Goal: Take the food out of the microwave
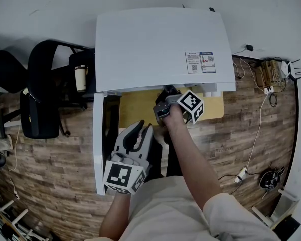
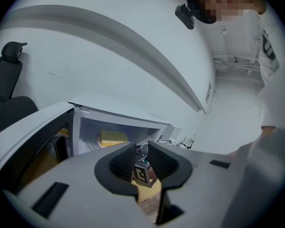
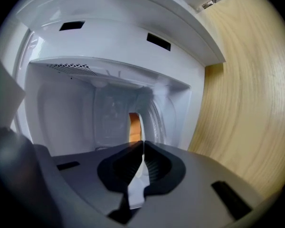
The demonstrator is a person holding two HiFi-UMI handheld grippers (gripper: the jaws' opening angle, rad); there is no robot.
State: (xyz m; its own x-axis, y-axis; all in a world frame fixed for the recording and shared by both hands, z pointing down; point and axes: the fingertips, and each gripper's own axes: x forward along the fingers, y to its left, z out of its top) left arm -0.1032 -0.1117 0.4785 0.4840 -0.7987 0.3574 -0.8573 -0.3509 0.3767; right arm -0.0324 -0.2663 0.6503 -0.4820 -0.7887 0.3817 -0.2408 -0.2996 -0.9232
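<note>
**Right hand-held gripper** (image 3: 143, 145): it reaches into the cavity, rolled on its side, with the jaws closed on the thin white rim of a plate (image 3: 136, 186). The rim runs straight through between the pads.

**Food** (image 3: 134, 126): an orange-yellow piece on that plate, just beyond the jaw tips, inside the microwave (image 1: 160, 44).

**Left hand-held gripper** (image 2: 142, 150): the jaws are apart with nothing between them (the marker cube seen through the gap belongs to the other gripper). It is held outside the opening, beside the open door (image 1: 98, 139).

**Setting:** the microwave stands on a pale wood counter (image 3: 242, 103), and some bare counter shows below the opening.

**Assessment:** the step in hand is the grip on the plate, which appears secured. Withdrawal has not begun.

**Next move:**
- It calls for a straight pull out through the opening, with the plate kept flat so the food does not slide.
- The pull must clear the door edge and the waiting gripper.
- A pinch on one rim may let the far side droop, so the free gripper may be needed under the opposite rim.
</note>
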